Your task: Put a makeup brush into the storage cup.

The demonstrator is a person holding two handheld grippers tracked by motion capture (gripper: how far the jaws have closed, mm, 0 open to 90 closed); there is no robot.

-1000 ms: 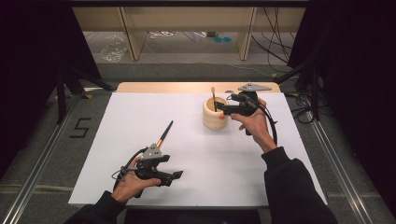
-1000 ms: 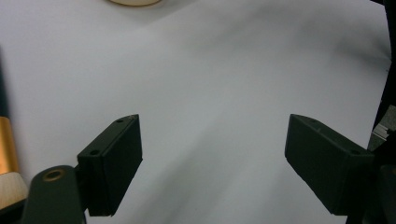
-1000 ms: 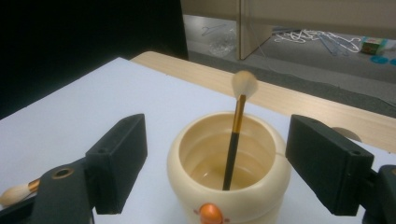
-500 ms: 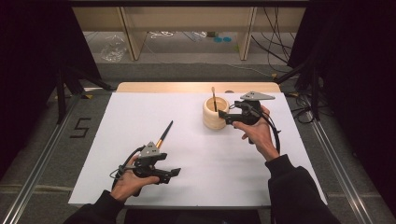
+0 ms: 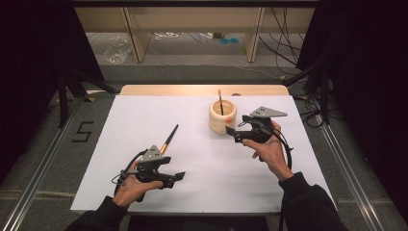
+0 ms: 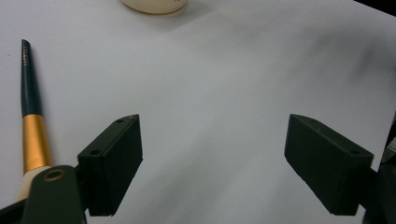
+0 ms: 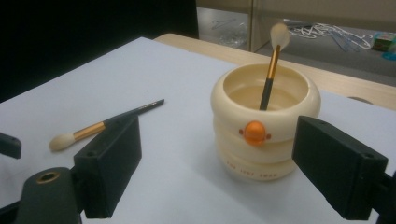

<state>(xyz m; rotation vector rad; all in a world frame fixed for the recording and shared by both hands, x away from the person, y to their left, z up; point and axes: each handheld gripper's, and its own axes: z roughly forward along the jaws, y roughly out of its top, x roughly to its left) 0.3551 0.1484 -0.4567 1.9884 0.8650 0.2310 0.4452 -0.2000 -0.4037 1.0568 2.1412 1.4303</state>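
Note:
A cream ribbed cup with an orange knob stands on the white sheet; a makeup brush leans inside it, bristles up. A second brush with a dark handle and gold ferrule lies flat at centre left. My right gripper hovers just right of the cup; its jaws have just been opening and stand open with nothing between them, the cup and its brush just ahead. My left gripper rests open near the front edge, the lying brush to its left.
A wooden table edge shows behind the white sheet. Beyond it are shelf legs and loose cables on the floor. Metal rails run along both sides, and a "5" mark sits on the floor at left.
My right gripper has drawn back from the cup's rim toward the right and the person, leaving the brush standing in the cup. The left gripper has not moved.

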